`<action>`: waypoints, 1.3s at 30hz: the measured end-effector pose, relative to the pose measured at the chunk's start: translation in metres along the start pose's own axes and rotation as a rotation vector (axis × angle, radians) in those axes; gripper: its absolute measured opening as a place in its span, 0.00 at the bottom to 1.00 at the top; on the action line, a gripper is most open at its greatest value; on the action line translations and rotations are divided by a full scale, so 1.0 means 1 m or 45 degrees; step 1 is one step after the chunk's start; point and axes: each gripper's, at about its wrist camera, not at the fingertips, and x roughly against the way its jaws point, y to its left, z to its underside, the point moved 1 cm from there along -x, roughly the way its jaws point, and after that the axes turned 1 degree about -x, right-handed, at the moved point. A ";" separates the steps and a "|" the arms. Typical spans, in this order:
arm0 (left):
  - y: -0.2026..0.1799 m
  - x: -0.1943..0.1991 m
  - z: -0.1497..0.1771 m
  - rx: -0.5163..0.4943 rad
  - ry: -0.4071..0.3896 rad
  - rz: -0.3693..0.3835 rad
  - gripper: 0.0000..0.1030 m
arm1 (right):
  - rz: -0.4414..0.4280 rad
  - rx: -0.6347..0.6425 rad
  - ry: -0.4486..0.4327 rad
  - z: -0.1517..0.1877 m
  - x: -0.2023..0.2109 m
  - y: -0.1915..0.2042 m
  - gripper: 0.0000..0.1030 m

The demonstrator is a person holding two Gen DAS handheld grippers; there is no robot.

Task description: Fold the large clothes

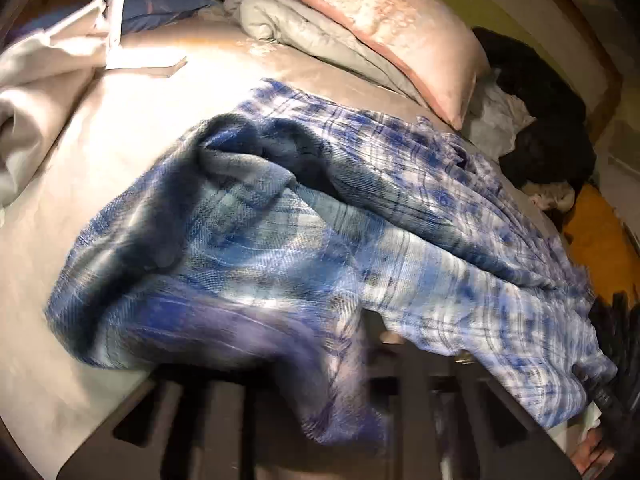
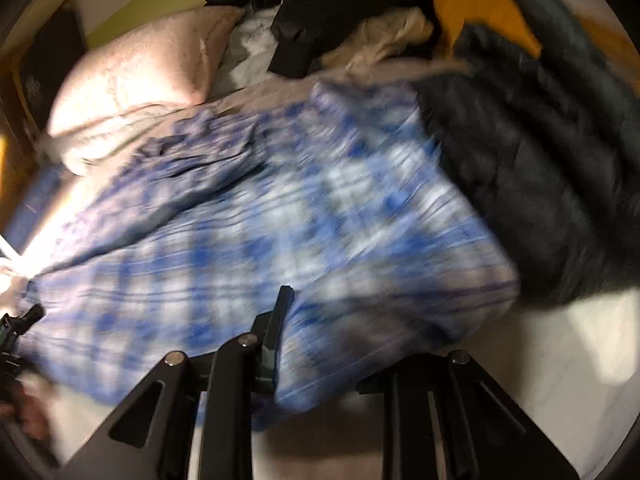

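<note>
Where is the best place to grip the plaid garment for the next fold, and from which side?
Probably the loose bunched edge of the plaid garment nearest the left gripper, approached from the near edge of the bed. That part is raised in thick folds, so fingers can pinch it without catching the sheet. The far end lies flat beside the pillow.

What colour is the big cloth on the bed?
Blue and white plaid cloth, clearest in the left wrist view.

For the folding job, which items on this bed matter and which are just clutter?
In play:
blue plaid garment
left gripper
right gripper

Lying about:
pink pillow
grey quilt
dark puffer jacket
black clothes
</note>
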 end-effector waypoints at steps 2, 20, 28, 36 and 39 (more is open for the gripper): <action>0.008 0.005 -0.001 0.093 0.023 0.071 0.08 | -0.029 -0.021 -0.026 -0.001 0.002 -0.002 0.11; 0.034 0.057 0.019 0.003 0.249 -0.064 0.27 | -0.163 0.161 0.067 0.034 0.040 0.013 0.08; -0.003 0.099 0.018 -0.156 0.257 0.021 0.64 | -0.219 0.083 -0.007 0.003 0.071 0.001 0.33; -0.025 0.137 0.023 -0.193 0.182 0.114 0.66 | -0.222 0.022 -0.182 -0.024 0.114 -0.025 0.40; -0.047 0.150 0.012 -0.319 0.040 0.101 0.75 | -0.241 -0.030 -0.201 -0.037 0.115 -0.034 0.40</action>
